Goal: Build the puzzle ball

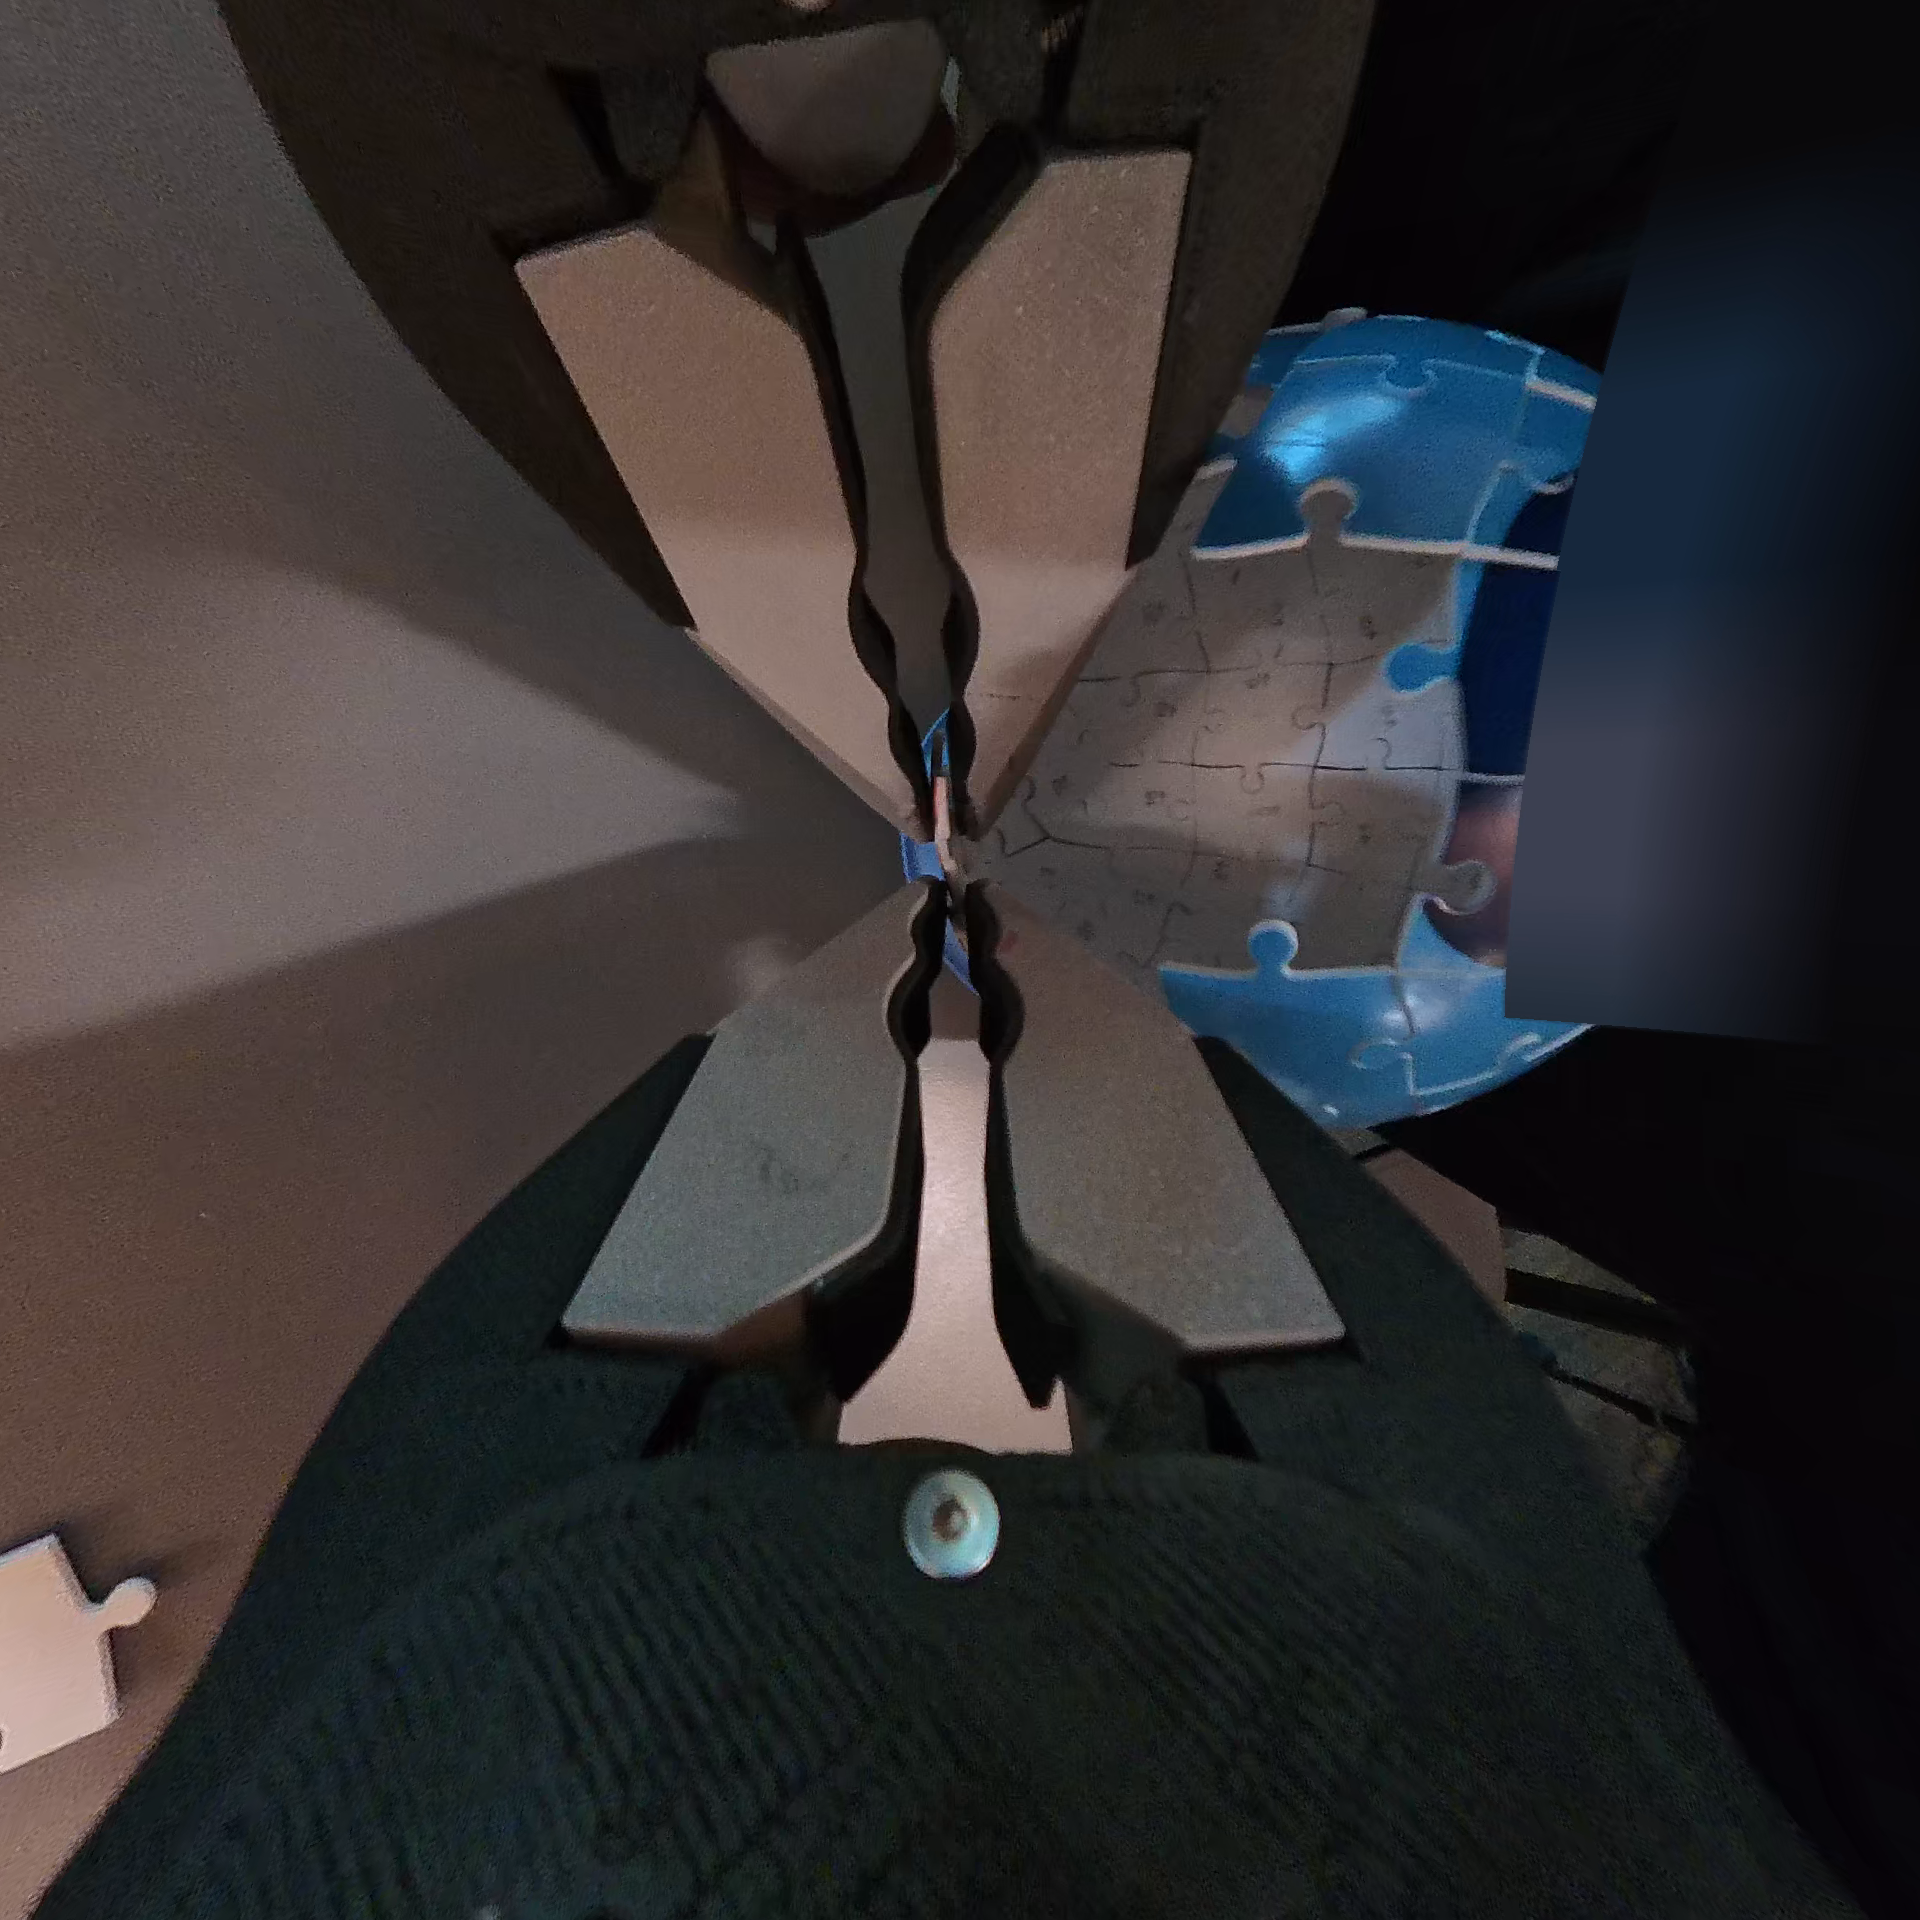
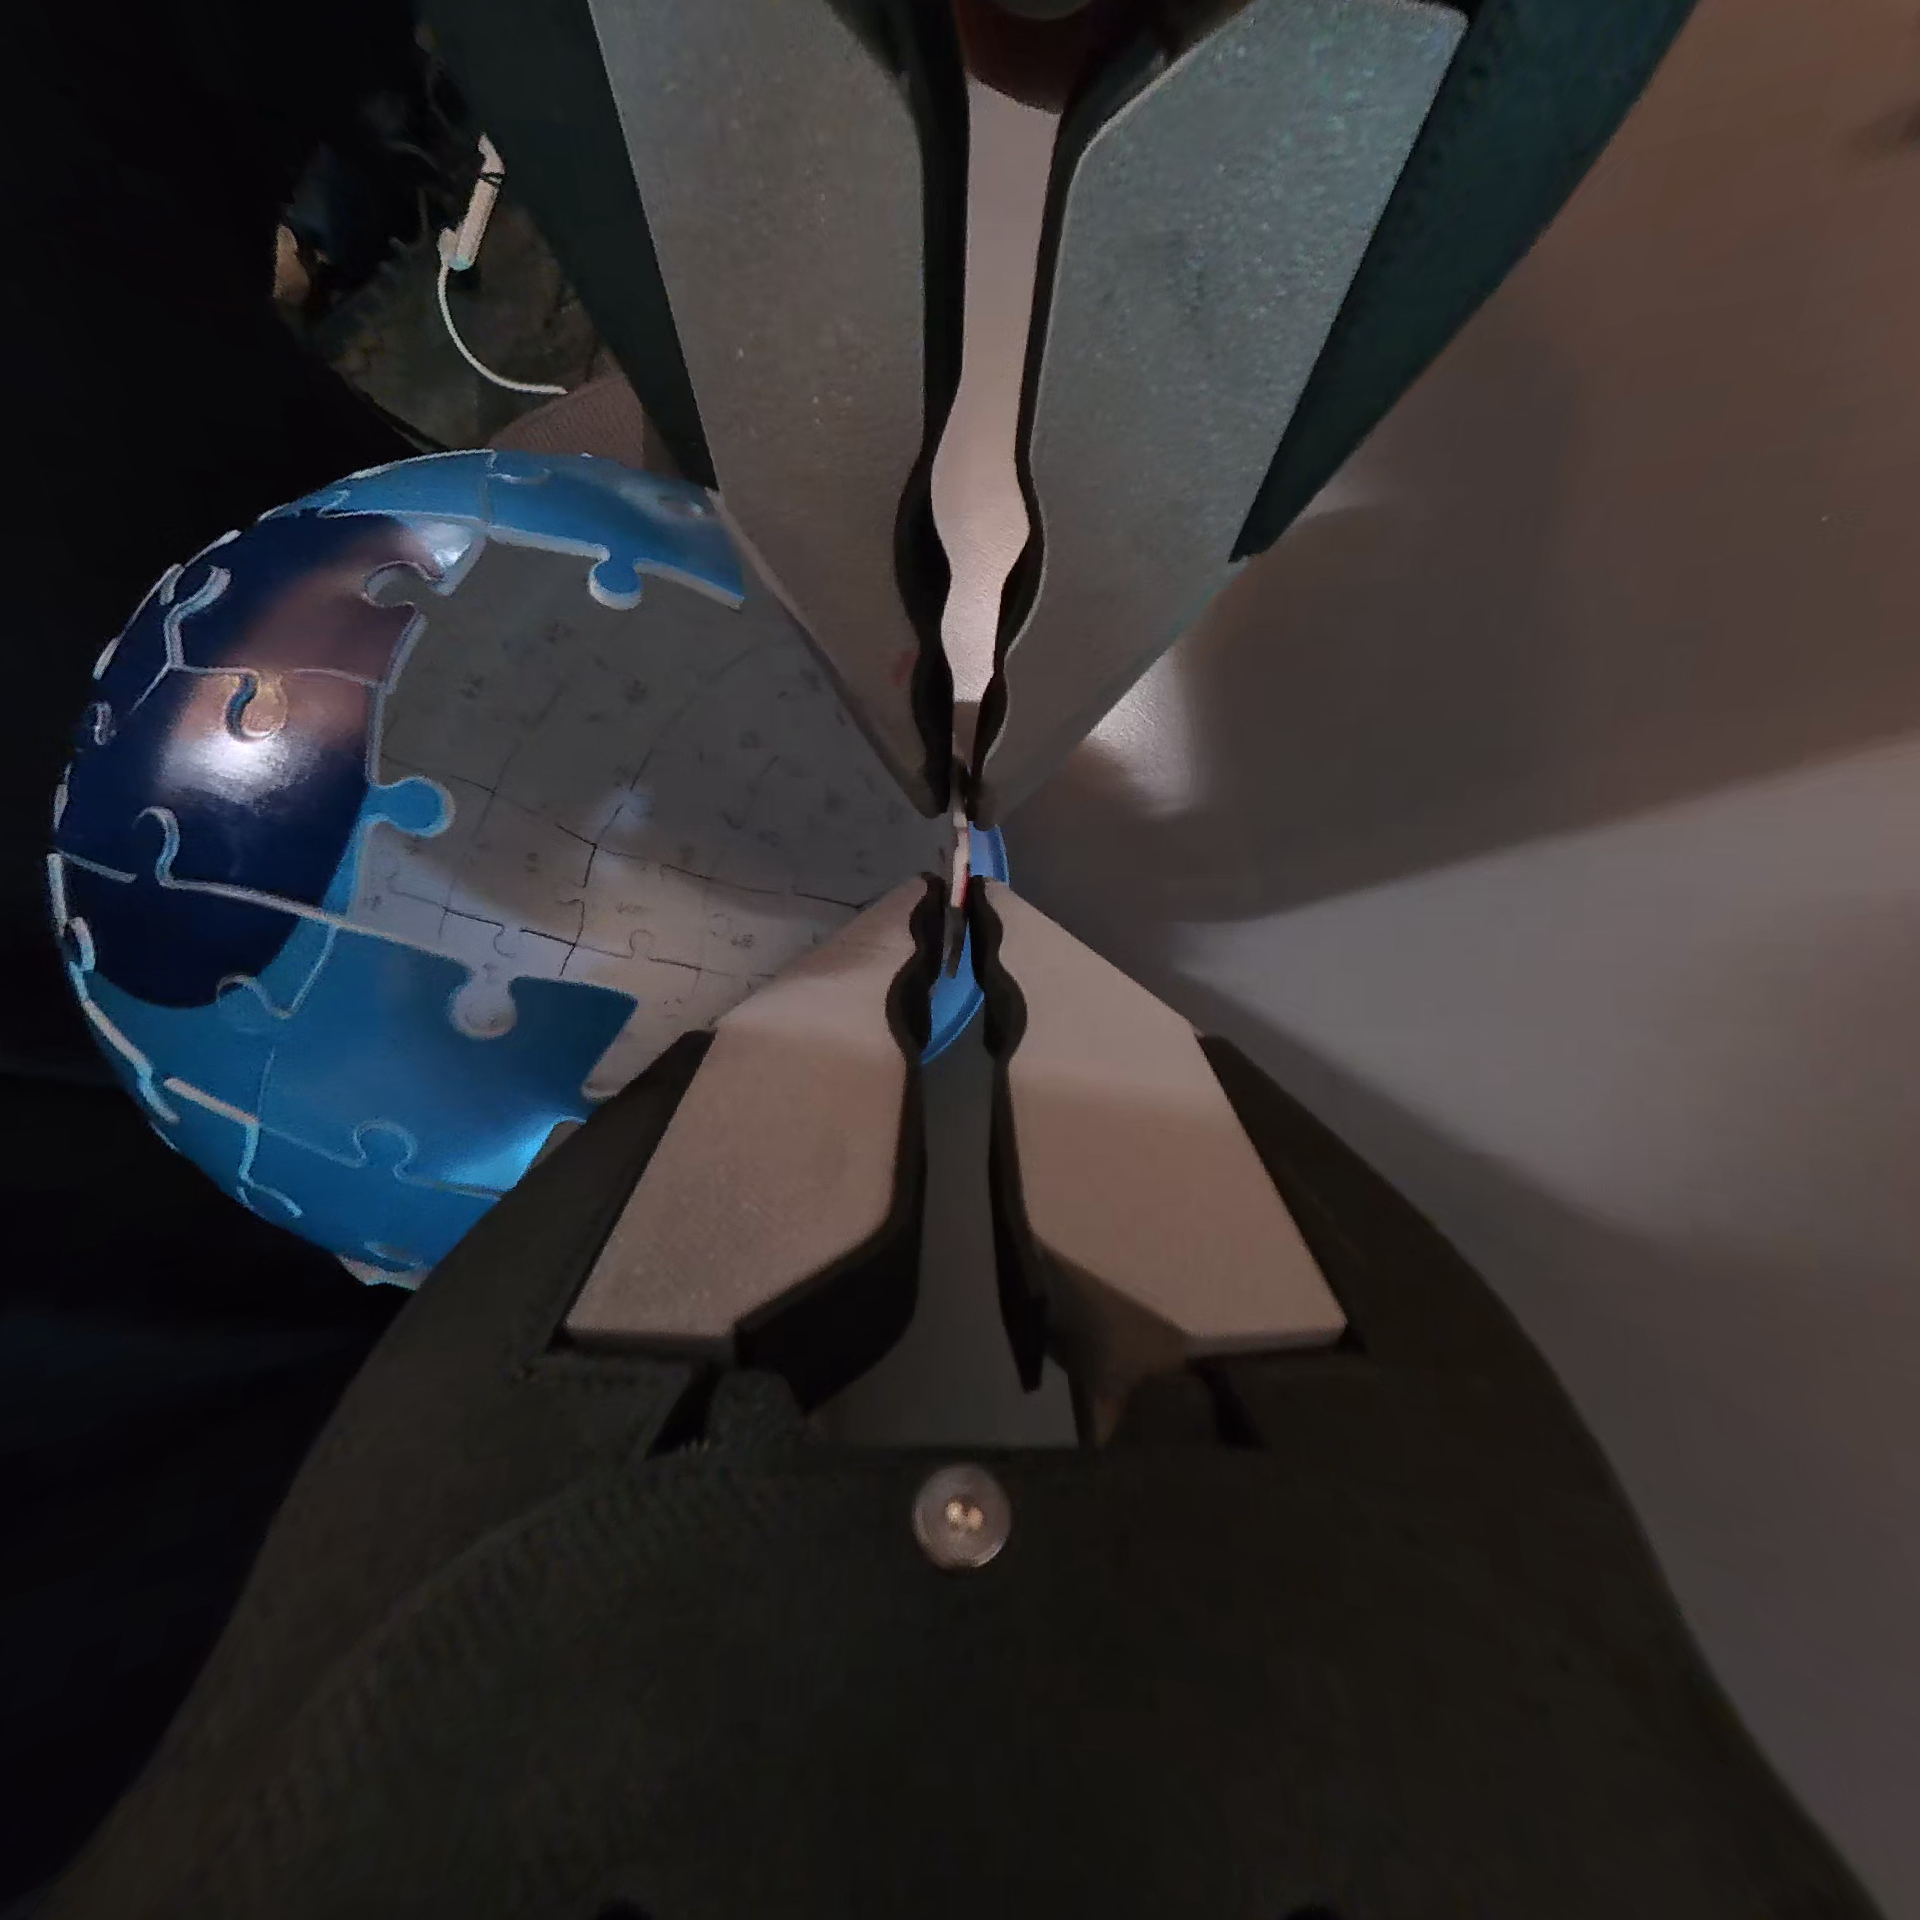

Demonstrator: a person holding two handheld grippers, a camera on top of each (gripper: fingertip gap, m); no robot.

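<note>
Puzzle ball (image 1: 1340,727), partly built, is held off the table between the two grippers, both gripping at the same stretch of its open rim; it lies to the right of the left gripper (image 1: 940,831) and to the left of the right gripper (image 2: 966,852). Left gripper: jaws drawn together and clamped on the thin blue-and-white edge of the shell. Right gripper: jaws likewise pinched tight on that edge, meeting the left one tip to tip. The shell shows glossy blue outside and pale grey inside, with several gaps where pieces are missing. Judged from its thin interlocked pieces, it should be light and fairly stiff along the curve, but fragile at the seams: a squeeze or twist at the rim could pop tabs loose, and the glossy face looks slippery. The safer hold is on the rim edge across a full piece, not on a projecting tab. Count: one ball, two grippers, one loose puzzle piece (image 1: 52,1642) lying pale side up on the table (image 1: 260,623), below and left of the left gripper.
</note>
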